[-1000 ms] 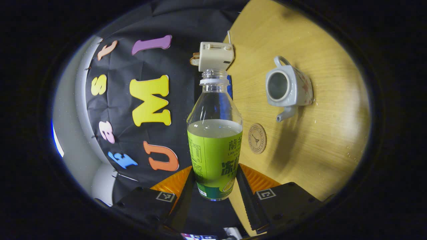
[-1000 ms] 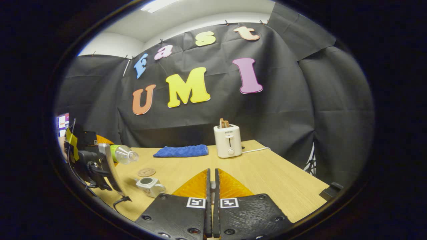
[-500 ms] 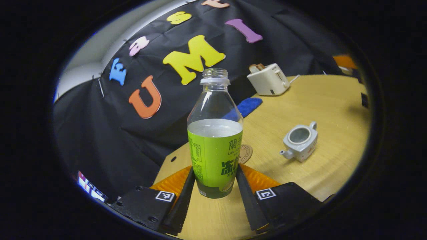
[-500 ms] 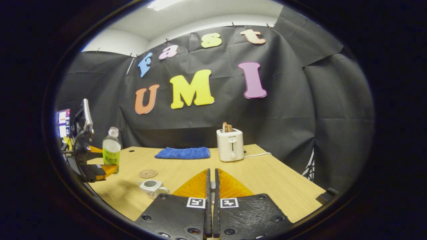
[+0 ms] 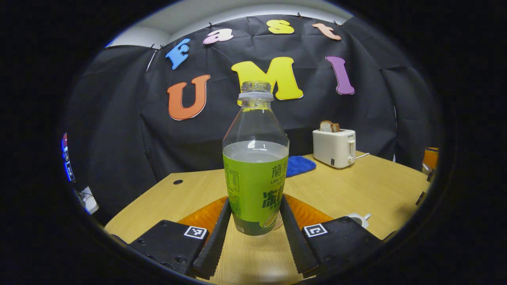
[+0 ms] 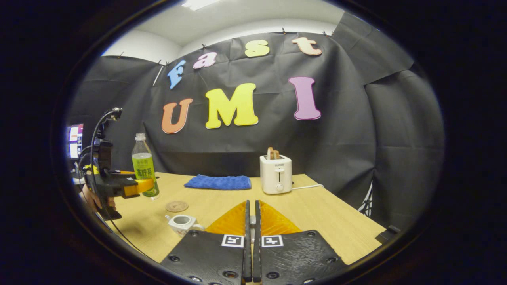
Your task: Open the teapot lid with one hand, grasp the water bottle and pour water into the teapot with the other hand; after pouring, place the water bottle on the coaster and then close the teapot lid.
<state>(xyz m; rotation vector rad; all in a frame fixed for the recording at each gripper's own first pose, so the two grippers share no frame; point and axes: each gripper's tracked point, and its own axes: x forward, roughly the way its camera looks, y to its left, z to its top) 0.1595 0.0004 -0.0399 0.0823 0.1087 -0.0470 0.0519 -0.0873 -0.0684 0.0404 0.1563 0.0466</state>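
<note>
One second on, the water bottle [image 5: 255, 174] swings back upright, pinched in the left gripper [image 5: 253, 227] above the table near the coaster [image 6: 176, 206]; pouring looks finished. Right gripper [image 6: 251, 237] stays pressed together, and whether it holds the lid can't be told.

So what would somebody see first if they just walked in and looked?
First, the green-labelled water bottle, upright, uncapped and partly full, pinched between the left gripper's fingers over the wooden table. Next, the small white teapot sitting open on the table near a round coaster. At the back, a white toaster holds bread beside a blue cloth.
</note>
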